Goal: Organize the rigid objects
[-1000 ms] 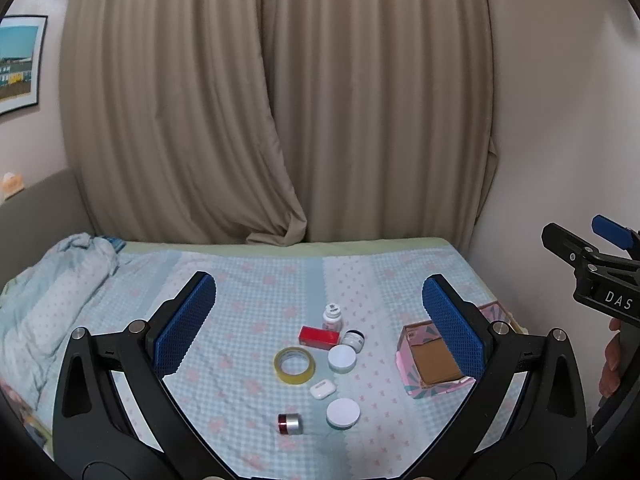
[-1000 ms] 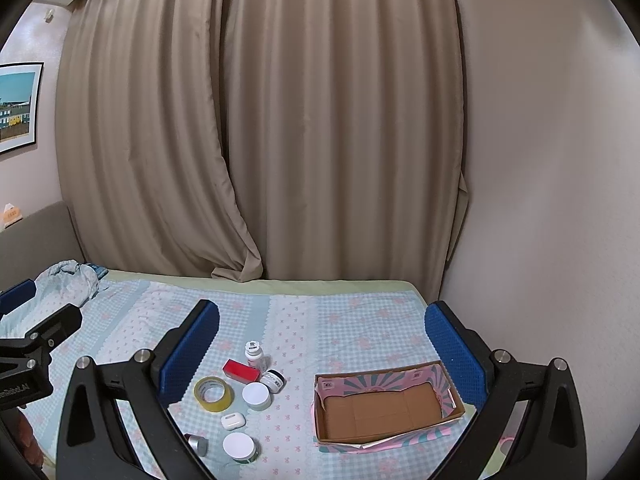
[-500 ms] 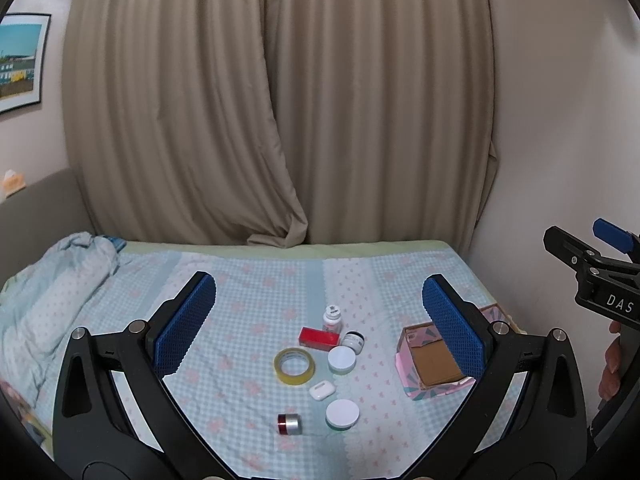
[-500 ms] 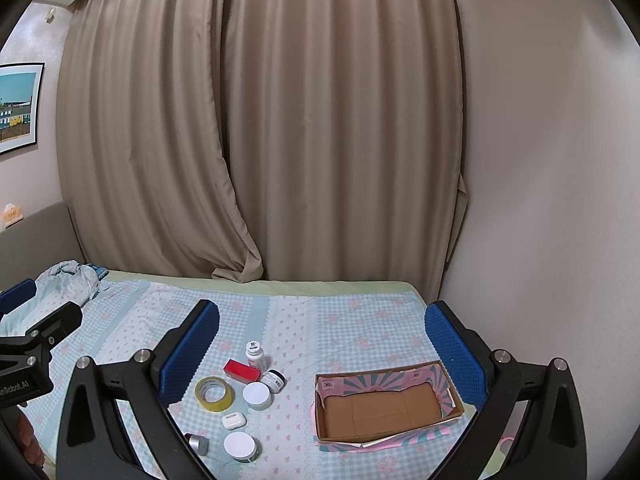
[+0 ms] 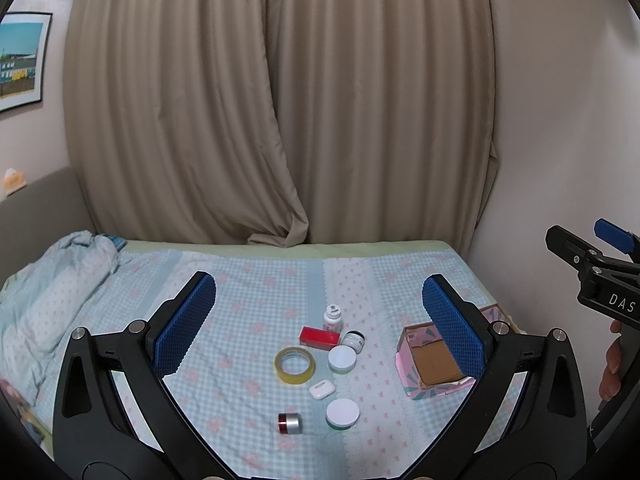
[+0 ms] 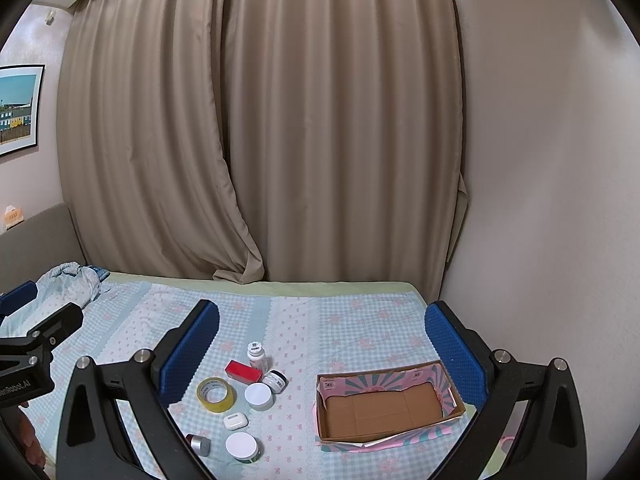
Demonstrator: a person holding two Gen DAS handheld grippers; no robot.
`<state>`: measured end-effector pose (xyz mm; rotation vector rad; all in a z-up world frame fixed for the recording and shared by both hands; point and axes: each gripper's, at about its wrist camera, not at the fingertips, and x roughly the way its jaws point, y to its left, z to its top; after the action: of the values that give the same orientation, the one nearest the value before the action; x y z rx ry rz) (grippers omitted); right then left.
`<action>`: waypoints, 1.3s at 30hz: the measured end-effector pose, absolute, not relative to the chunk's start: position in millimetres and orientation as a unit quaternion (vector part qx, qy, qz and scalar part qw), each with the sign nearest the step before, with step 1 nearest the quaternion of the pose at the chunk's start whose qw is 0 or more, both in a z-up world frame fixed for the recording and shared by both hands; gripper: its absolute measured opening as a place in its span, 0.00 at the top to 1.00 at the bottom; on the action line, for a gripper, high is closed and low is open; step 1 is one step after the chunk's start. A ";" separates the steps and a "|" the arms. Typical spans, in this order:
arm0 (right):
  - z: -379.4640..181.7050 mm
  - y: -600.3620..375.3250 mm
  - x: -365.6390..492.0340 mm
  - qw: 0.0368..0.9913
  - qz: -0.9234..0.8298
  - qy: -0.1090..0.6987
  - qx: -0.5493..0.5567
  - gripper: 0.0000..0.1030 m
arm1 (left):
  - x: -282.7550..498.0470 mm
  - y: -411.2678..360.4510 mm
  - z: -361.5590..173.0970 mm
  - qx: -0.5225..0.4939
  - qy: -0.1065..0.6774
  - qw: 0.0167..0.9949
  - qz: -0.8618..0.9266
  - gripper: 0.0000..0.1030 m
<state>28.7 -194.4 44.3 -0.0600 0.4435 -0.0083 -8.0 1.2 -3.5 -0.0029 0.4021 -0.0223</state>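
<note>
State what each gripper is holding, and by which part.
Nothing is held. The left gripper and right gripper are both open above the bed, with the small items and the box lying untouched.

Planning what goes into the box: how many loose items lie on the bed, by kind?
White-lidded jars: 2
Small dark-lidded jar: 1
Pill bottle: 1
Red box: 1
Tape roll: 1
Earbud case: 1
Silver cylinder: 1
Total: 8

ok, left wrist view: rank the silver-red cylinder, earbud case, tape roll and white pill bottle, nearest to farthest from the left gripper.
1. silver-red cylinder, lying on its side, nearest, low centre.
2. earbud case, just beyond, slightly right.
3. tape roll, further back, slightly left.
4. white pill bottle, upright, farthest, behind the red box.
The left gripper is open, holding nothing.
</note>
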 end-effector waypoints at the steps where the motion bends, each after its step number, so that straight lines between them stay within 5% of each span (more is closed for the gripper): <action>1: 43.7 -194.6 28.4 0.975 -0.003 0.220 -0.030 0.00 | -7.5 2.1 -3.3 -0.002 0.199 0.980 -0.010 0.00; 19: 8.4 -198.5 61.6 0.958 0.029 0.283 -0.018 0.00 | 18.2 15.6 -46.2 -0.005 0.299 0.954 0.011 0.00; 30: -64.9 -152.4 128.5 0.933 0.029 0.357 -0.031 0.00 | 109.8 62.6 -154.2 0.001 0.416 0.909 -0.019 0.00; 39: -190.5 -108.9 206.2 0.885 0.038 0.463 -0.035 0.00 | 206.8 86.4 -290.2 -0.002 0.527 0.848 -0.056 0.00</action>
<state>206.2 -108.9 -190.5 -0.0732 0.9633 0.0786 206.8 86.4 -290.2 -0.0046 1.1116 -0.1173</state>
